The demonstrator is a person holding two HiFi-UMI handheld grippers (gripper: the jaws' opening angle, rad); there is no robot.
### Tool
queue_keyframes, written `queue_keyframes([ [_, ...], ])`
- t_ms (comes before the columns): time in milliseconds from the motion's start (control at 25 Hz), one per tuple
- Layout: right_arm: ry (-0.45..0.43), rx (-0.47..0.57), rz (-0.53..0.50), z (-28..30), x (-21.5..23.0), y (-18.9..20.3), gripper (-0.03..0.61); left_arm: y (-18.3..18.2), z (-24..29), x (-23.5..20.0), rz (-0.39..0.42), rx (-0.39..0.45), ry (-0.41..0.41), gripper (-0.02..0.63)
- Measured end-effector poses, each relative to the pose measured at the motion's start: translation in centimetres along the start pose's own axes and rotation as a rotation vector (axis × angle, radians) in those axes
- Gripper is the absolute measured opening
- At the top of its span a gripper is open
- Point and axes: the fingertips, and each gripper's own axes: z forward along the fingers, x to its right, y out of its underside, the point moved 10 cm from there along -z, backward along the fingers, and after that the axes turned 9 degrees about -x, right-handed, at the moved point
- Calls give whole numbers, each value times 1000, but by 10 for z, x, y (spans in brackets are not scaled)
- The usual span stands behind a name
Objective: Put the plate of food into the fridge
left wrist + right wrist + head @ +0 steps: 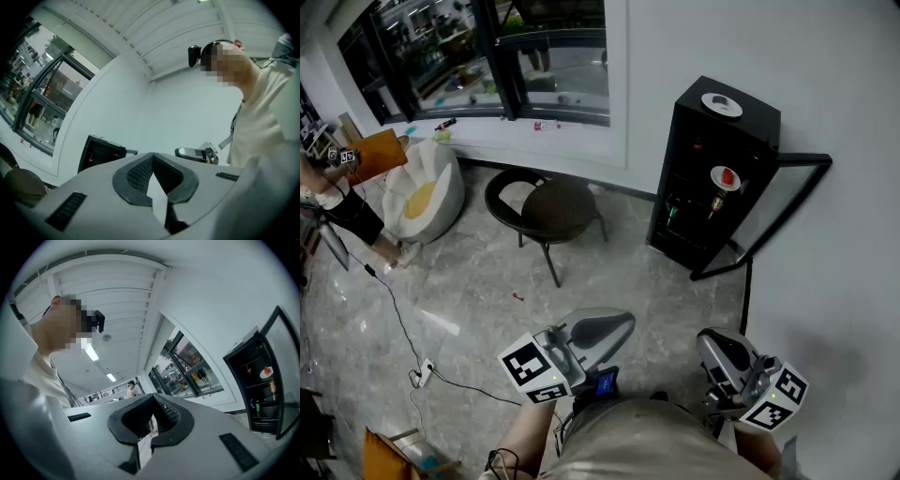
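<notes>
Ahead of both pairs of jaws and well apart from them stands the black fridge [757,120], its glass door [804,159] swung open. On a shelf inside sits the plate of food [725,176] — a white plate with something red on it, lying flat. Being round, it has no long axis to line up with; what counts is that it lies level, rim towards the open front.

The right gripper [706,339] is the nearer of the two. In the right gripper view the fridge lies ahead and off to the right of the jaws, so they are not aimed at it. The left gripper [623,324] is held close to the body, and its view has the fridge ahead and to the left of its jaws. Both pairs of jaws are closed pad to pad with nothing between them.

A second pale dish [721,104] rests on top of the fridge, above the shelf with the plate.

With the plate inside and neither gripper carrying anything, the placing looks done. If the door is next — a guess — its free edge lies ahead and right of the right jaws, long axis upright.
</notes>
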Motion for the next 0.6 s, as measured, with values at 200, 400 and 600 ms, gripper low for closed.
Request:
queue_keyframes([
  [200,11,-3,-1,31,-12,15,21,-1,-23,-14,22,-17,24,9],
  [400,1,-16,15,61,-24,25,20,-2,-53,-23,22,-8,15,9],
  [600,-28,-17,35,84,-31,32,21,-1,-76,-29,16,10,-12,9],
])
